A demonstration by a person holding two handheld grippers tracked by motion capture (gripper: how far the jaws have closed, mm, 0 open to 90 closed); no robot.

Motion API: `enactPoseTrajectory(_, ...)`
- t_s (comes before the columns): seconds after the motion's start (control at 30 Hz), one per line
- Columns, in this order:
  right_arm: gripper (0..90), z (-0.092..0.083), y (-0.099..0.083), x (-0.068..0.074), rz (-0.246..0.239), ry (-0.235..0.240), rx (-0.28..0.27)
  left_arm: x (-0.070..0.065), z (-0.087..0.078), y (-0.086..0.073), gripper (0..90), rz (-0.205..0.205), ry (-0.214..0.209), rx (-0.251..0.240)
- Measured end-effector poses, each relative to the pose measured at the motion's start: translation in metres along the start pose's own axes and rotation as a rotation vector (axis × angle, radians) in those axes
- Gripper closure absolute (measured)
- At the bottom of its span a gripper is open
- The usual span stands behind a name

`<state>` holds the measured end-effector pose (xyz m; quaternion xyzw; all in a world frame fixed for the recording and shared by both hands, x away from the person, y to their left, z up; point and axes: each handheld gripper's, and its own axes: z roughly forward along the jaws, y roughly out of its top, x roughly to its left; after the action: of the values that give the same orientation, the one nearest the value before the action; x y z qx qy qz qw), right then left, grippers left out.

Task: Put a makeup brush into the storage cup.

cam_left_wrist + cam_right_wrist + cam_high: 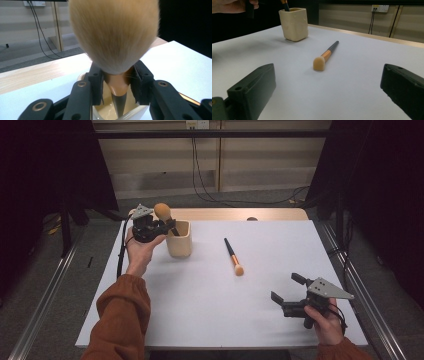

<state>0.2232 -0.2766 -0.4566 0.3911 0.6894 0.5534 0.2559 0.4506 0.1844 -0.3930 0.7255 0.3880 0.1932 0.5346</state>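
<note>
— Where is the powder brush (113, 37) sitting against the tongs?

— It stands bristles up between the jaws of the left tongs (117, 82), which pinch its copper ferrule just under the fluffy head. The dark handle points down into the cream brush holder (179, 240), its tip inside the opening.

— And from above?

— In the high view the left tongs (167, 226) hover at the holder's left rim, with the round bristle head above them, tilted a little to the left. The holder stands on the left rear part of the white bench (200, 295).

— Anything else nearby?

— A second, smaller makeup brush (233, 256) lies flat on the bench to the right of the holder, well apart from it, its tan head toward the person and its black handle pointing away.

— What about the other hand?

— The right tongs (286, 290) sit low near the front right corner of the bench, jaws spread wide with nothing between them. In the right gripper view the lying brush (325, 56) is ahead of those jaws, clear of them, and the holder (294, 23) stands farther back.
</note>
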Motion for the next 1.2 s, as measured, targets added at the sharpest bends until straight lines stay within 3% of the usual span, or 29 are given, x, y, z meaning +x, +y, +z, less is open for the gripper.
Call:
enactPoseTrajectory(0.33, 0.0, 0.000, 0.000, 0.000, 0.005, 0.000, 0.002, 0.004, 0.002, -0.010, 65.5, -0.005, 0.004, 0.022)
enactPoseTrajectory(0.5, 0.0, 0.001, -0.001, 0.000, 0.006, 0.003, 0.006, 0.004, 0.002, -0.011, 64.0, -0.019, -0.023, 0.022)
enactPoseTrajectory(0.6, 0.0, 0.001, -0.001, 0.000, 0.006, 0.004, 0.004, 0.002, 0.003, -0.011, 51.3, -0.029, -0.026, 0.025)
enactPoseTrajectory(0.73, 0.0, 0.001, -0.001, 0.000, 0.005, 0.007, 0.005, 0.005, 0.002, -0.013, 32.8, -0.049, 0.007, 0.021)
enactPoseTrajectory(1.07, 0.0, 0.001, -0.001, 0.000, 0.007, 0.005, 0.001, 0.006, -0.012, -0.011, 7.7, -0.039, 0.040, 0.004)
enactPoseTrajectory(1.2, 0.0, 0.001, 0.000, 0.000, 0.004, 0.003, 0.001, 0.007, -0.017, -0.013, 2.4, -0.056, 0.016, -0.012)
